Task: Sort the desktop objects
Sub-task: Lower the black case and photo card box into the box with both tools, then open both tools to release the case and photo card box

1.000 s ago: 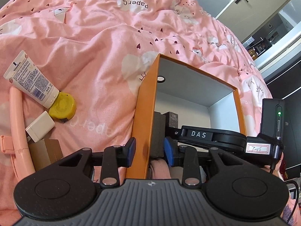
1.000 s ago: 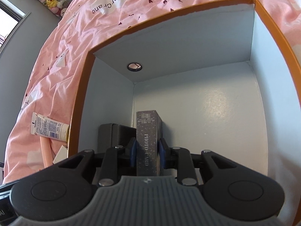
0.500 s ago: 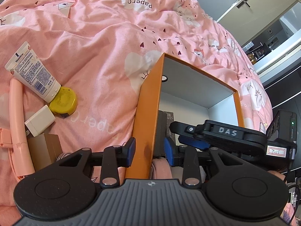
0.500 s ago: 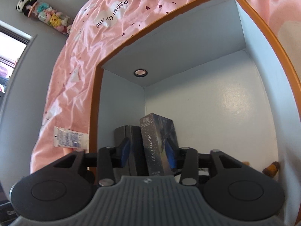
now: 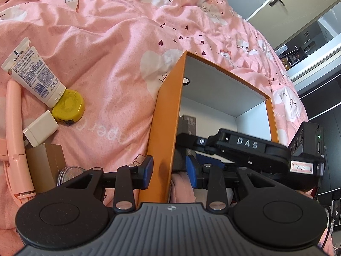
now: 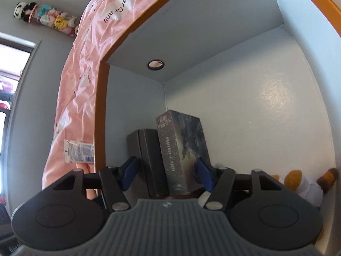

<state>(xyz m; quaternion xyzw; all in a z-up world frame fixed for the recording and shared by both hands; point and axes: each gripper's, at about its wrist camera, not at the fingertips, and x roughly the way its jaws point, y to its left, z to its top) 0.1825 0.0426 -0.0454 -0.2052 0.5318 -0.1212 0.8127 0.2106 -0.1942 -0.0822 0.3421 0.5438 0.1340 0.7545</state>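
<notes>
While upright in box: card pack (image 6: 181, 149) beside black case (image 6: 147, 160)
Right gripper (image 6: 166, 171): opening, pads off pack
Left gripper (image 5: 169, 169): clamped on box (image 5: 168, 115) wall

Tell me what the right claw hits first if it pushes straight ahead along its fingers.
Probably the photo card box. It stands between the opening fingers of the right claw, beside a black box. Behind them is the white floor of the orange box. Depth is hard to judge in this view.
</notes>
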